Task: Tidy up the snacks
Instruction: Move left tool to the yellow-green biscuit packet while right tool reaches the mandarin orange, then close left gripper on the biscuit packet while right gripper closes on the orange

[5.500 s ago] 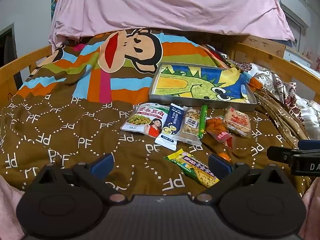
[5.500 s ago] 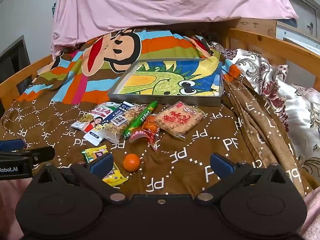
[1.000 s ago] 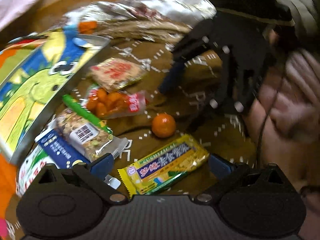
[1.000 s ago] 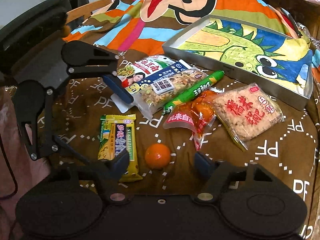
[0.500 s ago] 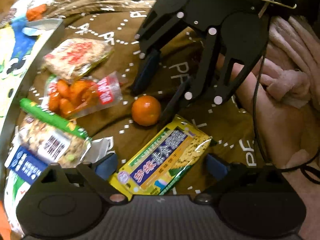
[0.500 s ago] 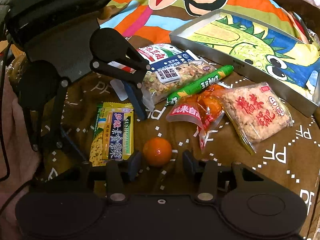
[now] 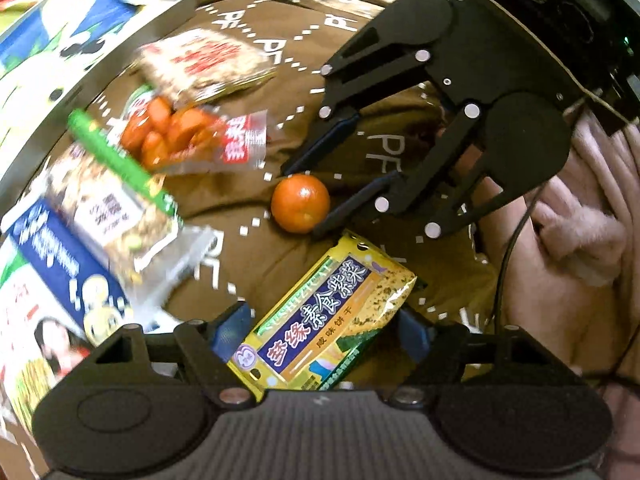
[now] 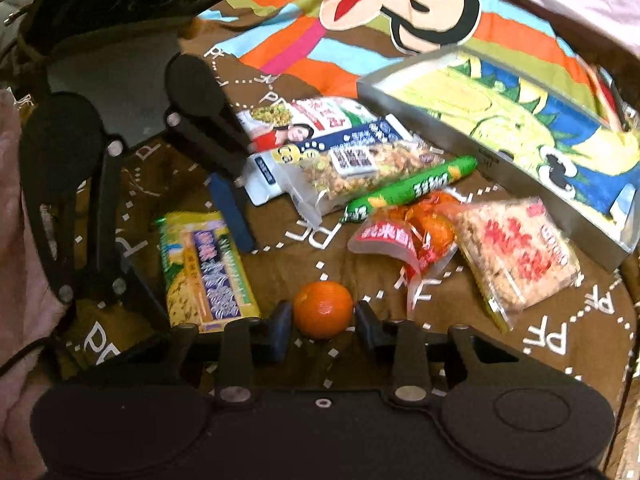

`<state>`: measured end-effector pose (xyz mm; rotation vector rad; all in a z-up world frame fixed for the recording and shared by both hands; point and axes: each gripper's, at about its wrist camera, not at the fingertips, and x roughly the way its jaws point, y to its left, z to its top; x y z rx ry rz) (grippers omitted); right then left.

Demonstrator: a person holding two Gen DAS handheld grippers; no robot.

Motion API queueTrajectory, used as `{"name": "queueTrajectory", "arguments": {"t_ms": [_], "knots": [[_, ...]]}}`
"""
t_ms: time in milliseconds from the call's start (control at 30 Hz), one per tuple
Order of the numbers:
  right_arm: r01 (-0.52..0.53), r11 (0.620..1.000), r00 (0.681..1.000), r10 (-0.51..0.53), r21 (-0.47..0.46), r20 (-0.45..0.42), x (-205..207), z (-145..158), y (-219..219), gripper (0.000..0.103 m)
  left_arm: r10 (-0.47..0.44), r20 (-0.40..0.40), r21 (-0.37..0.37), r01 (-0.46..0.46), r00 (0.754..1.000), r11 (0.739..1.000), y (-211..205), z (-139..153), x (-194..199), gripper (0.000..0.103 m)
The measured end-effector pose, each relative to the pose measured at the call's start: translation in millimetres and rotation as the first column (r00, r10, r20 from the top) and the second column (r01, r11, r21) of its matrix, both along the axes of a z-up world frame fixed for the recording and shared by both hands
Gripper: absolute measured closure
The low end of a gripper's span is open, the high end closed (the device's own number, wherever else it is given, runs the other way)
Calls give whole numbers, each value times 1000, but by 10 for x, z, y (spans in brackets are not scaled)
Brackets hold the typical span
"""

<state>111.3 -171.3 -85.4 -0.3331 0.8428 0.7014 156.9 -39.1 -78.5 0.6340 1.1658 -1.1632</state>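
Observation:
Several snacks lie on a brown blanket. A small orange (image 8: pixel 323 315) sits between the fingers of my right gripper (image 8: pixel 322 326), which closes around it; the same shows in the left wrist view (image 7: pixel 301 208). A yellow cracker packet (image 7: pixel 326 316) lies between the open fingers of my left gripper (image 7: pixel 325 330), on the blanket; it also shows in the right wrist view (image 8: pixel 206 270). A metal tray (image 8: pixel 492 160) with a dinosaur picture stands behind the snacks.
Beyond the orange lie a red packet of orange pieces (image 8: pixel 408 236), a rice-cake packet (image 8: pixel 520 256), a green sausage stick (image 8: pixel 412 190), a nut packet (image 8: pixel 360 178), a blue packet (image 8: pixel 320 152) and a white-green packet (image 8: pixel 296 120). A colourful monkey-print quilt (image 8: pixel 360 20) is behind.
My right gripper has narrowed around the orange. My left gripper has come down so the yellow packet now lies between its fingers.

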Motion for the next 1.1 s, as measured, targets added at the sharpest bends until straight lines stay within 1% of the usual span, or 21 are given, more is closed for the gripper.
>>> {"name": "queueTrajectory", "arguments": {"t_ms": [67, 133, 200, 233, 267, 300, 333, 433, 467, 567, 667, 800, 867, 900, 967, 1033, 1100], "knots": [[6, 1000, 1000, -6, 1, 24, -17, 23, -7, 67, 80, -8, -8, -80, 997, 997, 61, 13, -48, 24], [16, 1000, 999, -16, 4, 47, -39, 54, -19, 68, 182, -8, -19, -182, 983, 983, 92, 18, -95, 24], [32, 999, 997, -32, 3, 72, -61, 86, -43, 69, 302, -23, -43, -303, 953, 952, 129, 20, -148, 24], [44, 999, 995, -44, 3, 87, -76, 105, -62, 69, 358, -37, -62, -359, 933, 931, 149, 14, -176, 24], [54, 999, 994, -54, 4, 95, -82, 120, -83, 69, 393, -46, -76, -396, 918, 915, 171, 7, -197, 24], [65, 998, 993, -65, 5, 100, -84, 131, -106, 69, 438, -48, -75, -440, 898, 895, 183, -3, -220, 24], [75, 997, 992, -75, 5, 101, -83, 139, -122, 69, 454, -39, -71, -455, 890, 887, 178, 10, -246, 24], [91, 996, 991, -90, -6, 94, -51, 126, -127, 69, 431, 11, -54, -430, 902, 901, 133, 36, -345, 24], [93, 996, 992, -92, -11, 89, -53, 110, -123, 69, 424, 18, -45, -423, 905, 905, 110, 39, -360, 22], [99, 995, 993, -98, -13, 70, -22, 69, -125, 68, 407, 11, -47, -406, 914, 913, 9, -14, -358, 17], [103, 995, 993, -102, -10, 51, 3, 28, -125, 63, 419, -3, -61, -419, 908, 906, -15, -70, -379, 17], [95, 995, 995, -94, -11, 46, 5, 2, -111, 64, 413, 20, -56, -411, 911, 910, -36, -64, -386, 24], [85, 996, 995, -84, -11, 52, -12, 4, -103, 67, 423, 14, -59, -421, 906, 905, -17, -38, -403, 27], [83, 996, 995, -82, -14, 61, -26, 9, -99, 67, 426, 10, -60, -425, 904, 903, 15, -31, -398, 28], [82, 997, 994, -81, -12, 69, -40, 25, -103, 68, 436, 7, -58, -435, 900, 899, 34, 3, -421, 34], [87, 996, 993, -86, -8, 82, -45, 49, -113, 68, 449, 2, -62, -448, 894, 892, 76, 22, -399, 37], [90, 996, 992, -90, -1, 94, -59, 76, -123, 68, 472, 5, -61, -471, 881, 880, 104, 57, -417, 37]]}}
